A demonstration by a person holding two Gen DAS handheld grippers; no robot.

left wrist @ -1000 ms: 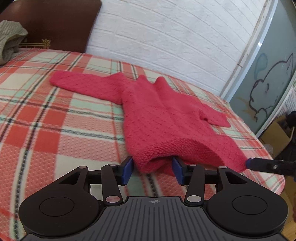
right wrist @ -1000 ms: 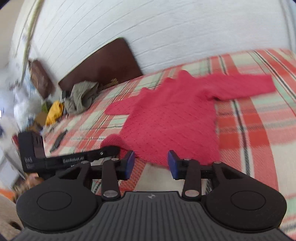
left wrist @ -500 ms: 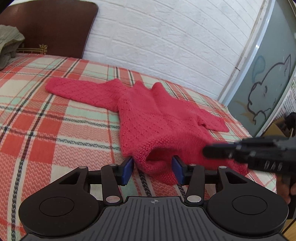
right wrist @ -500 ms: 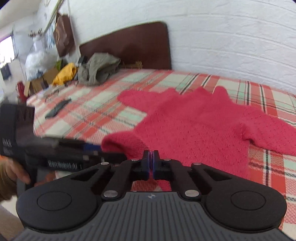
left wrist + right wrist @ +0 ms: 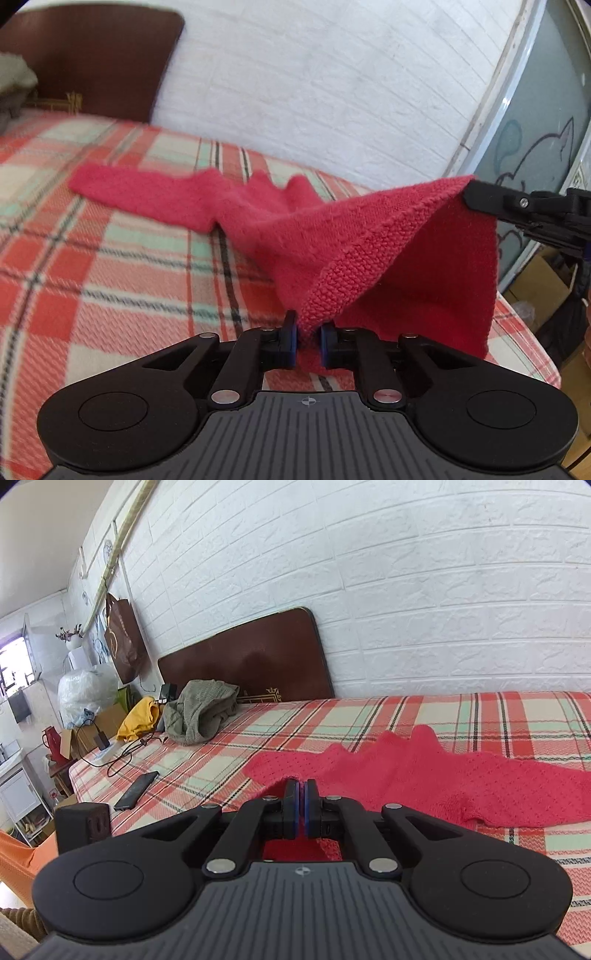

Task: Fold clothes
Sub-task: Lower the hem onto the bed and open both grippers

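Phone [image 5: 136, 790] only in right wrist view.

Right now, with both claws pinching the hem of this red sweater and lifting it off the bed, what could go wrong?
The left claw grips only a narrow bite of the ribbed hem of the red sweater, so the knit may slip out if pulled.

The right claw holds its corner higher, so the hem hangs tilted and the fold may land crooked.

One sleeve lies stretched across the plaid blanket; it may drag and bunch instead of folding flat.
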